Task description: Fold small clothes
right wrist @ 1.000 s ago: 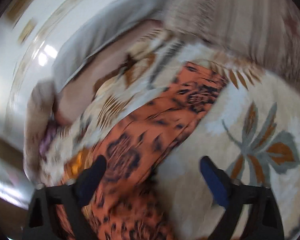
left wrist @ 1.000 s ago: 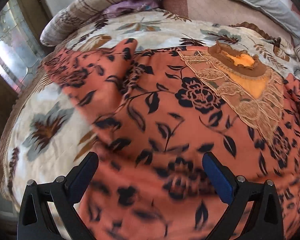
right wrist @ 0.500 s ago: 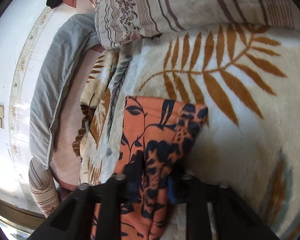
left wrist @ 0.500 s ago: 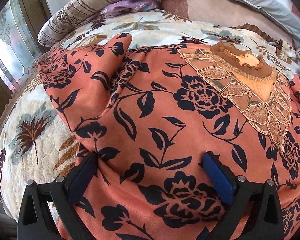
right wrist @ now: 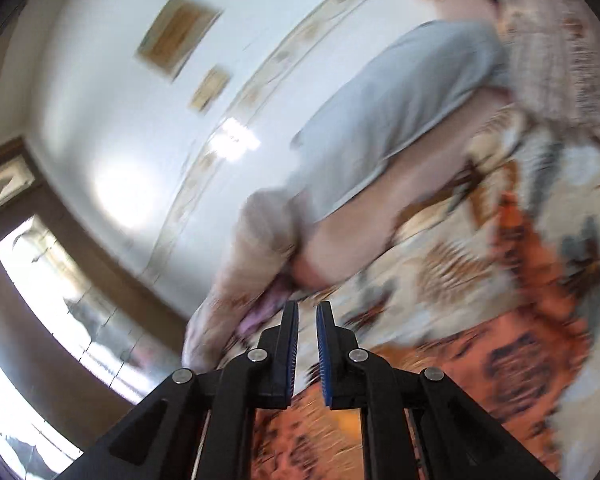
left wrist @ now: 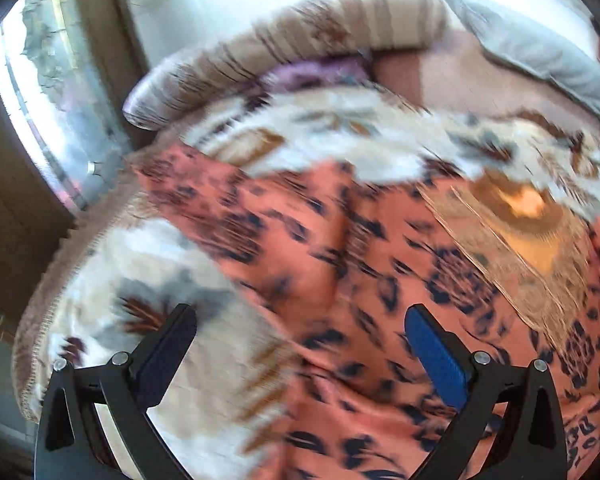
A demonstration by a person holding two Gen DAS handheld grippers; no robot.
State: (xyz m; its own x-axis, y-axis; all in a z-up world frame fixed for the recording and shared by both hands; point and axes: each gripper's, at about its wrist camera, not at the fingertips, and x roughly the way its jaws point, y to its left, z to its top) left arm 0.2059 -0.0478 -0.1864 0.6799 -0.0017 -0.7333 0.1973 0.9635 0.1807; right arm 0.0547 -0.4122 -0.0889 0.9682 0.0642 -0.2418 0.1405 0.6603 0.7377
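The orange floral garment [left wrist: 340, 264] lies spread on the leaf-print blanket [left wrist: 140, 280] covering the bed. The left gripper [left wrist: 300, 344] hovers above its edge, jaws wide, nothing held. The right gripper [right wrist: 307, 356] points toward the wall [right wrist: 120, 120], jaws narrow, a slim gap showing, empty

Garment [left wrist: 340, 264] on blanket [left wrist: 148, 280] w/ pillow [left wrist: 300, 44] behind (blurry).
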